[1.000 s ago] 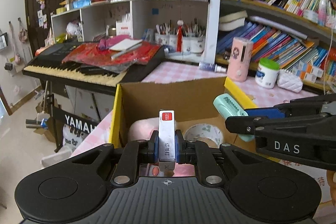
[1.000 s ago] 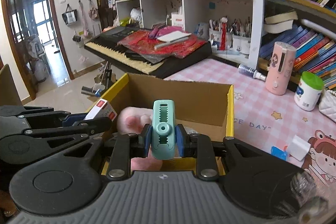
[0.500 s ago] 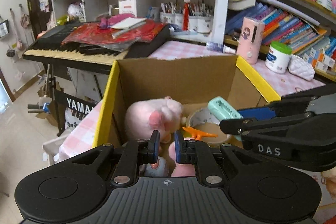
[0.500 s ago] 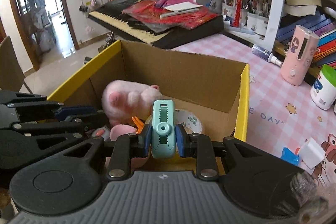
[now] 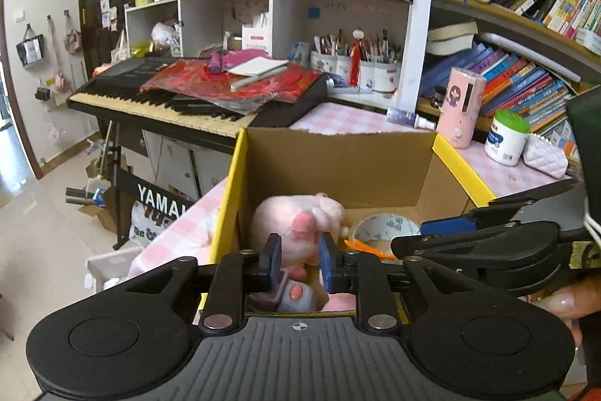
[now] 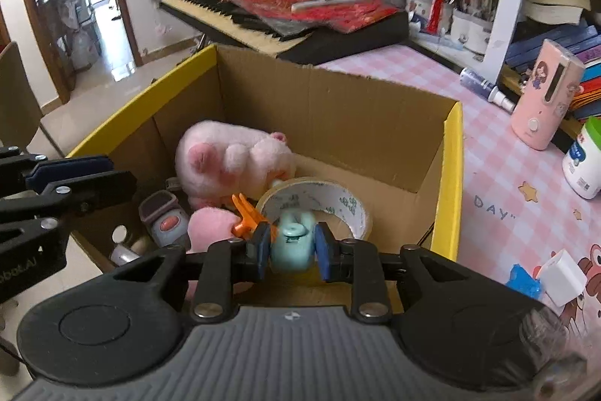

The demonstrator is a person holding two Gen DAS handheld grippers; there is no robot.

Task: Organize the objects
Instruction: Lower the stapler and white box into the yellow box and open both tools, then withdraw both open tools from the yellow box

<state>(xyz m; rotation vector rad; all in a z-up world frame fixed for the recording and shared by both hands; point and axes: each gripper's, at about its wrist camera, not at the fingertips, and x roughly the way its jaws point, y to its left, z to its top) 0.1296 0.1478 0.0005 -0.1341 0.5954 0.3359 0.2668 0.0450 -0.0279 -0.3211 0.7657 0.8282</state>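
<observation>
An open cardboard box with yellow flaps (image 5: 338, 160) (image 6: 338, 111) stands on the pink checked table. Inside lie a pink plush pig (image 5: 296, 224) (image 6: 229, 160), a tape roll (image 5: 383, 232) (image 6: 319, 202), an orange clip (image 6: 246, 217) and a small grey device (image 6: 165, 217). My left gripper (image 5: 299, 260) is open and empty over the box's near left part. My right gripper (image 6: 292, 250) is open over the box; a blurred mint green clip (image 6: 291, 245) sits loose between its jaws, by the tape roll. The right gripper also shows in the left wrist view (image 5: 443, 232).
A pink dispenser (image 6: 544, 96), a white jar with green lid (image 6: 586, 160) and a small spray bottle (image 6: 484, 89) stand on the table right of the box. A white and blue item (image 6: 548, 277) lies near the right. A keyboard (image 5: 195, 96) and shelves stand behind.
The left gripper let go of the stapler box into the carton and opened wider. The right gripper lowered over the box and opened, and the mint clip slipped down between its jaws.
</observation>
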